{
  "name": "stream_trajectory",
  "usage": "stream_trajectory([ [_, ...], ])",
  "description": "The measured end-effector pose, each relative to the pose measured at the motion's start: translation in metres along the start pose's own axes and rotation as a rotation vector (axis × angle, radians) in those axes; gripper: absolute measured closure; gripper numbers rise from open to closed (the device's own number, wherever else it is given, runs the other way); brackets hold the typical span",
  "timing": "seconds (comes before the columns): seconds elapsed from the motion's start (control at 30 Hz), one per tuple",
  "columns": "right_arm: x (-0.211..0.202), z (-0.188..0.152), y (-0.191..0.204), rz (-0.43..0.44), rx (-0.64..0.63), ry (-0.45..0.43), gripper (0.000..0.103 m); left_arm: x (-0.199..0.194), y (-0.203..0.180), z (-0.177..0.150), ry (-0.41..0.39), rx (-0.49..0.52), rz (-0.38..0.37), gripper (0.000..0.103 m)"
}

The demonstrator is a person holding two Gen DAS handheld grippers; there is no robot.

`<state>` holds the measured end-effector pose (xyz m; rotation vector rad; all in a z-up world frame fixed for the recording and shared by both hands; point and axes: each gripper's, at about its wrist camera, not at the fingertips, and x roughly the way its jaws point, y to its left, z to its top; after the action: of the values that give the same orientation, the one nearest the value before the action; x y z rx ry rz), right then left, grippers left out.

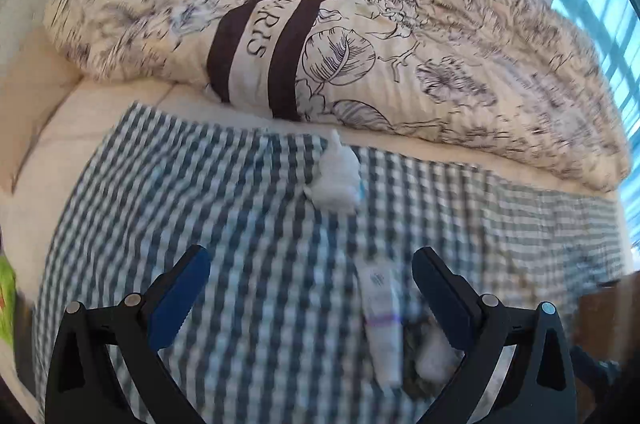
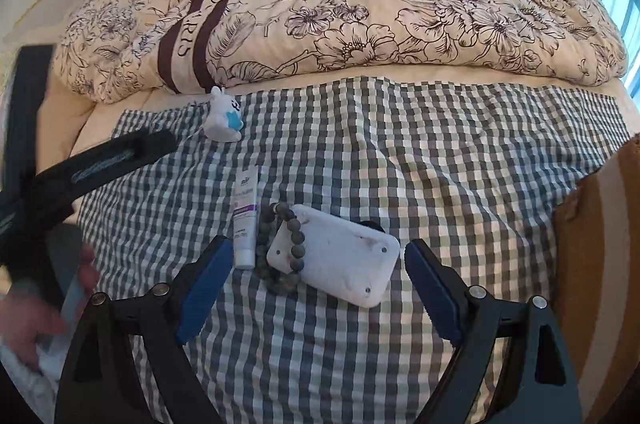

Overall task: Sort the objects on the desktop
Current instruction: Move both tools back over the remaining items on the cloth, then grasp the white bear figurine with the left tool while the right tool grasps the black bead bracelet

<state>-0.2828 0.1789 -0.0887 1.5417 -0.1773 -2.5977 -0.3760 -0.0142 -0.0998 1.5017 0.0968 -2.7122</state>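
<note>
Two grippers, both w/ jaws wide apart, holding nothing. My right gripper [image 2: 318, 288] is nearer the white box [image 2: 340, 260]: it lies just ahead, between the fingers, mid checked cloth [image 2: 460, 160]. Its long side runs slanted, up-left to down-right. Left gripper [image 1: 310, 288] hangs by the tube [image 1: 384, 324], pointing away.

Left wrist view smeared by motion, tube [image 1: 382, 320] label unreadable, bracelet [image 1: 412, 356] (a dark blur) beside it
</note>
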Motion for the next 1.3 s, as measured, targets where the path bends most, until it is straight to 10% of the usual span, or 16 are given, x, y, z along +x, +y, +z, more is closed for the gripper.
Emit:
stream_trajectory([
  [0.47, 0.060, -0.011, -0.024, -0.044, 0.006, 0.085, 0.015, 0.125, -0.020, 0.028, 0.055, 0.089, 0.048, 0.006],
  [0.6, 0.073, -0.015, -0.030, -0.040, 0.030, 0.111, 0.015, 0.123, -0.017, 0.027, 0.052, 0.075, 0.000, 0.045],
  [1.07, 0.077, -0.004, 0.007, -0.022, -0.056, 0.080, 0.016, 0.089, -0.005, 0.029, 0.002, 0.089, 0.013, 0.045],
  [1.2, 0.086, -0.009, 0.019, -0.128, -0.090, 0.083, 0.032, 0.087, 0.002, 0.025, 0.010, 0.097, 0.005, 0.045],
  [1.3, 0.085, -0.011, 0.024, -0.169, -0.127, 0.061, 0.062, 0.086, 0.007, 0.018, 0.020, 0.101, 0.006, 0.045],
])
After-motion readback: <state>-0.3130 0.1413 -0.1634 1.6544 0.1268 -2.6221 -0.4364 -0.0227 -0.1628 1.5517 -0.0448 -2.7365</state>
